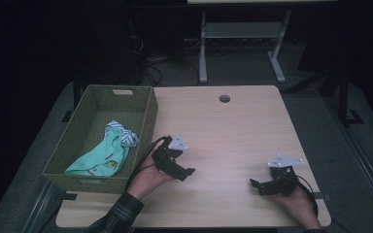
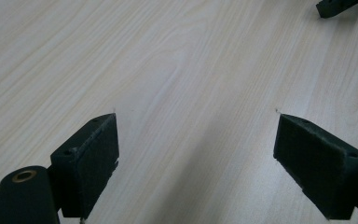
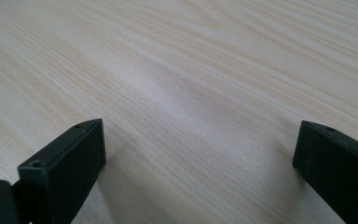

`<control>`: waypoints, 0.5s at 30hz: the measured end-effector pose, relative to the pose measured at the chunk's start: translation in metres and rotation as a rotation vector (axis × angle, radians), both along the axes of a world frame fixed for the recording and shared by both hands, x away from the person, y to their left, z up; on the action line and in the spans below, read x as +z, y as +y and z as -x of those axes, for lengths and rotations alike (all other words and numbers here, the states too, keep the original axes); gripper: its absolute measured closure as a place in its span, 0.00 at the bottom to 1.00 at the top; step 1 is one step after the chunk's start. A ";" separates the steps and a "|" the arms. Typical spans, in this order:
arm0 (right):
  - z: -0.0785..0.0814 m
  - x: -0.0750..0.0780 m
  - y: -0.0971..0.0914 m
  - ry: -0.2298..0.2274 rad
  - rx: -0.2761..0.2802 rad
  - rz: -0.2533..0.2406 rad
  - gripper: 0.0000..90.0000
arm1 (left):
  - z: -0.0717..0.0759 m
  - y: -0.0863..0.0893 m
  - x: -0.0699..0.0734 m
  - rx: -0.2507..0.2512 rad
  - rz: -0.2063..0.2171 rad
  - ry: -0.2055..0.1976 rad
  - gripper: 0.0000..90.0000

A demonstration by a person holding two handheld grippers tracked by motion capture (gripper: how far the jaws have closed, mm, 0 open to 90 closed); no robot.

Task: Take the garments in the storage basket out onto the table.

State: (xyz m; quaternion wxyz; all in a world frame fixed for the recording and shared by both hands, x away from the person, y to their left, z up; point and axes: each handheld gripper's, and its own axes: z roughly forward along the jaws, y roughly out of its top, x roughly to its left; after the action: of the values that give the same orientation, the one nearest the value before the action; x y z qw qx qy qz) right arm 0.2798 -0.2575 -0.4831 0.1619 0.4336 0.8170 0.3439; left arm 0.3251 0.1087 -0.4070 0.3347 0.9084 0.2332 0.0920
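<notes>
- Left gripper: on the counter, near the front-left, just right of the basket. Jaws spread wide, nothing between them; the left gripper view shows bare wood grain in the gap.
- Right gripper: near the front-right of the counter, well apart from the left one. Jaws released too, wide gap, bare wood between them in the right gripper view.
- Both grippers point inward, toward each other across the counter middle. The tip of the right gripper is at the top-right corner of the left gripper view.
- Left hand has a plaid sleeve at the front edge; right hand comes in at the bottom right.
- Woven green basket sits at the left edge of the counter. Inside: a mint-green garment lying crumpled, with a blue-and-white striped piece at its far end. Neither gripper touches it; the left one is nearer, outside the basket's right wall.
- Round cable hole near the far edge of the counter.
</notes>
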 end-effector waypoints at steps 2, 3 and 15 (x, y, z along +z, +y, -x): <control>0.000 0.000 0.000 0.000 0.000 -0.001 0.02 | 0.000 0.000 0.003 -0.002 -0.001 -0.005 0.15; 0.000 0.000 0.000 0.000 0.000 0.000 0.02 | 0.000 0.000 0.004 -0.002 0.003 -0.003 0.15; 0.000 0.000 0.000 0.000 -0.001 -0.001 0.02 | -0.002 0.001 0.021 -0.006 0.008 -0.022 0.15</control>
State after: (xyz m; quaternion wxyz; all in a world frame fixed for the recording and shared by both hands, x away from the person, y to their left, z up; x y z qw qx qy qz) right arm 0.2797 -0.2575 -0.4831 0.1617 0.4339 0.8168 0.3441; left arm 0.3272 0.1094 -0.3860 0.3412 0.9067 0.2270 0.1001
